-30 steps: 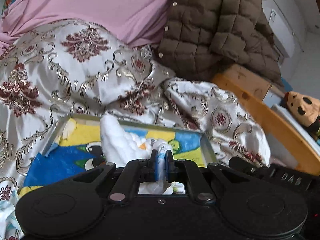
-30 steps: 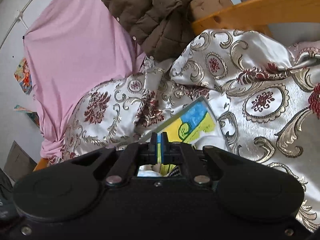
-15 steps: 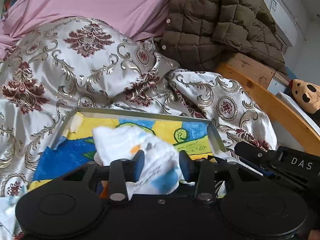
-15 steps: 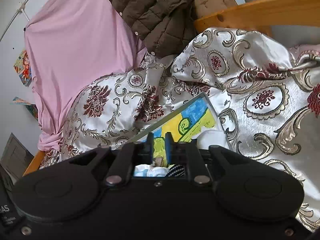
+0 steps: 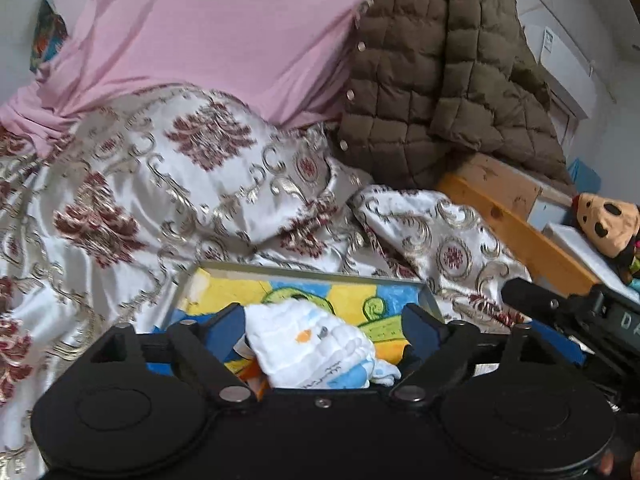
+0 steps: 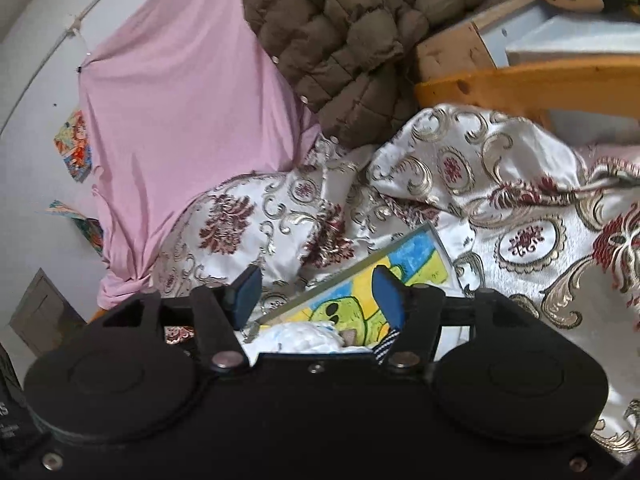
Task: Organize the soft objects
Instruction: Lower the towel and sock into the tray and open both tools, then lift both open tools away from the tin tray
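In the tray (image 5: 308,274), white cloth (image 5: 312,350)

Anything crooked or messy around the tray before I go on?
The white cloth with blue print lies crumpled, not folded, in the cartoon-printed tray, one corner hanging towards the camera. The tray sits on the rumpled gold-and-maroon satin quilt. Both tools have just opened and grip nothing.

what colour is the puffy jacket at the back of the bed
Olive brown, quilted in squares, with pale snap buttons. The jacket shows best in the left wrist view.
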Tool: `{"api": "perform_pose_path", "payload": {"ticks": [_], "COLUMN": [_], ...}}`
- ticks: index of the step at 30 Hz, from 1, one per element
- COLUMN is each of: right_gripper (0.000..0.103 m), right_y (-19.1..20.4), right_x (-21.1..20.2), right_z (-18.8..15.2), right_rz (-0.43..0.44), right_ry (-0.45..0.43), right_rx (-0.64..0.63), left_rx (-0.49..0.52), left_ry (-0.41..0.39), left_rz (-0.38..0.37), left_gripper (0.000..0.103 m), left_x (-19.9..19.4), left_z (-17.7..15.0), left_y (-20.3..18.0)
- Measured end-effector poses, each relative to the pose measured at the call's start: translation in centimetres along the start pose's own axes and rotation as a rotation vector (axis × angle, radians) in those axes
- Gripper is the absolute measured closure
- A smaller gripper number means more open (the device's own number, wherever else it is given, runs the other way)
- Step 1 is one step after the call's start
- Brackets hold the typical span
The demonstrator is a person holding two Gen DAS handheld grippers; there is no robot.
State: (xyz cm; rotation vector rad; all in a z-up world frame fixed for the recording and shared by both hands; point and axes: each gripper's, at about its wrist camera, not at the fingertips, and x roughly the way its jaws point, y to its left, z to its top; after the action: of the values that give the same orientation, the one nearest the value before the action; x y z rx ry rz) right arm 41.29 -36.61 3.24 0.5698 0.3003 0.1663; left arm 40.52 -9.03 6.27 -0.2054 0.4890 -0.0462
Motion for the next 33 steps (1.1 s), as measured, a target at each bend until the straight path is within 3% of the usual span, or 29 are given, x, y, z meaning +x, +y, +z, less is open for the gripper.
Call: {"api": "perform_pose_path", "payload": {"ticks": [4,7,11,13,18,24,33], "right_gripper": [0.037,0.026,0.022,0.013,0.011,0.001,0.001], "right_y": [1.4,2.4,4.1,5.1,7.3,9.6,11.9], "right_x": [-2.2,-4.2,-7.5,-9.3,-13.2,-17.8,-24.0], "right_z": [0.4,0.4,0.3,0.2,0.0,-0.4,-2.2], "right_rz": [0.008,0.015,0.028,0.036,0.04,0.047,0.044], "right_ry": [-0.014,-0.032,-0.054,-0.067,-0.104,-0.146,-0.178], "right_rx": [-0.039,-0.052,-0.087,-0.104,-0.158,-0.217,-0.27], "left_rx": [0.019,0.056,0.071,0.056,0.011,-0.018,-0.064], "left_ry": [-0.055,-0.105,-0.147,-0.16,-0.179,-0.212,-0.245], "left_rz": [0.005,0.007,0.004,0.003,-0.008,-0.016,-0.017], "left_gripper": [0.006,0.004,0.001,0.001,0.001,0.001,0.001], "left_x": [-3.1,-5.9,-9.4,-10.9,-14.2,-17.8,-22.2], "left_z": [0.6,0.6,0.3,0.1,-0.1,-0.4,-1.7], "left_y": [0.4,0.8,1.7,2.3,3.2,3.9,5.2]}}
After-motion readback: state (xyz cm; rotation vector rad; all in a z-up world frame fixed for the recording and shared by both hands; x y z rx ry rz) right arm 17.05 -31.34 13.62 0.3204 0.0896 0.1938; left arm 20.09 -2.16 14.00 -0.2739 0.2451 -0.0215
